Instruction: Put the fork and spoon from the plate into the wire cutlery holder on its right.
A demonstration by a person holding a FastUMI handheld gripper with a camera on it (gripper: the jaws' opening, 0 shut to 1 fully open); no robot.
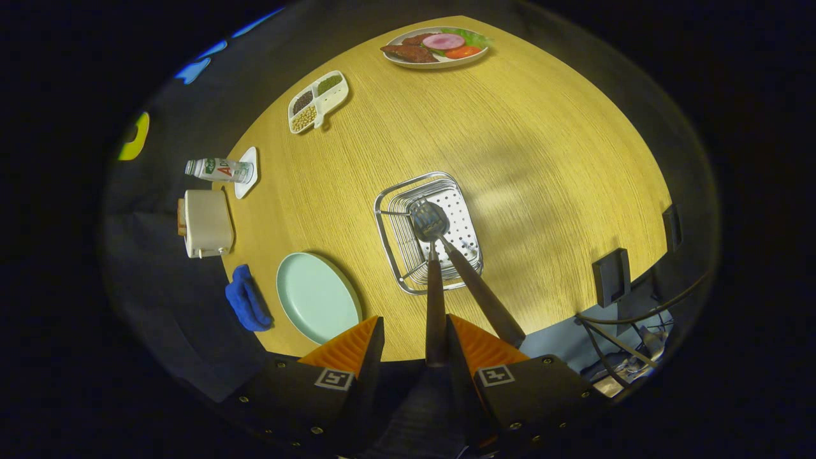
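The wire cutlery holder (400, 245) stands on the wooden table just ahead of my fingers, to the right of the bare pale green plate (315, 296). The heads of the fork (419, 207) and spoon (436, 221) are down inside the holder. Their dark handles rise out of it towards me. One handle (435, 306) runs back between my fingers, close against the right one. The other handle (484, 296) leans out past the right finger. My gripper (414, 322) is open, with a wide gap left of the handle.
A blue cloth (247, 298) lies left of the plate, with a white appliance (207, 223) and a bottle (220, 169) on a coaster beyond it. A divided dish of beans (317, 101) and a plate of food (437, 46) sit far back. Black clamps (611, 275) and cables (637, 338) line the right edge.
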